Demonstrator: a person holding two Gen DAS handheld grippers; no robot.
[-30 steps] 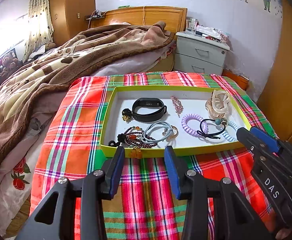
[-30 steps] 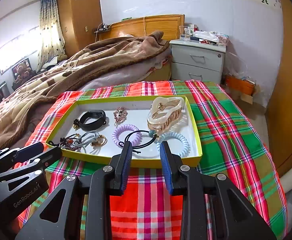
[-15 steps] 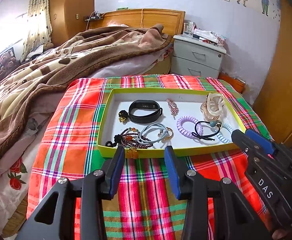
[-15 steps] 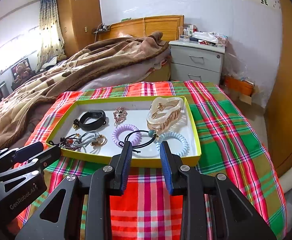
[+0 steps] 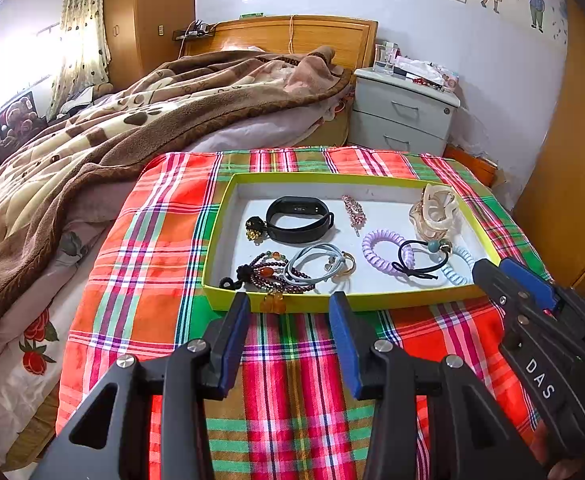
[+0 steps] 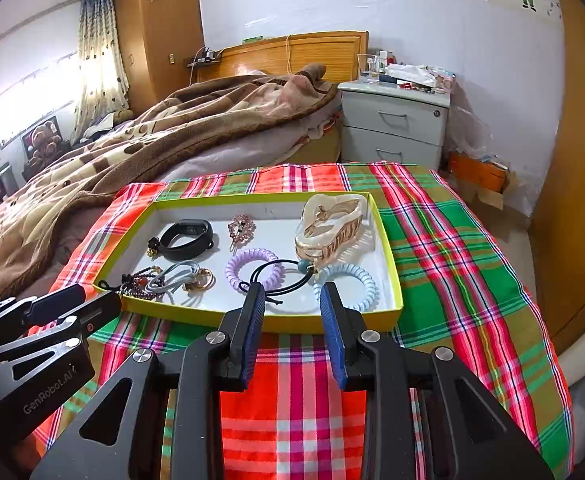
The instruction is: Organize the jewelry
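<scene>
Your left gripper (image 5: 288, 312) and right gripper (image 6: 288, 300) both hover with fingers spread and empty just short of the tray (image 6: 260, 322); every piece, from black band (image 6: 186, 234) to hair claw (image 6: 332, 224), already lies inside, so little seems left

Ahead of the jaws sits a smooth yellow cardboard tray (image 5: 372, 302) on soft checked cloth (image 5: 148, 240); inside, a shiny see-through plastic hair claw (image 6: 330, 226).
</scene>
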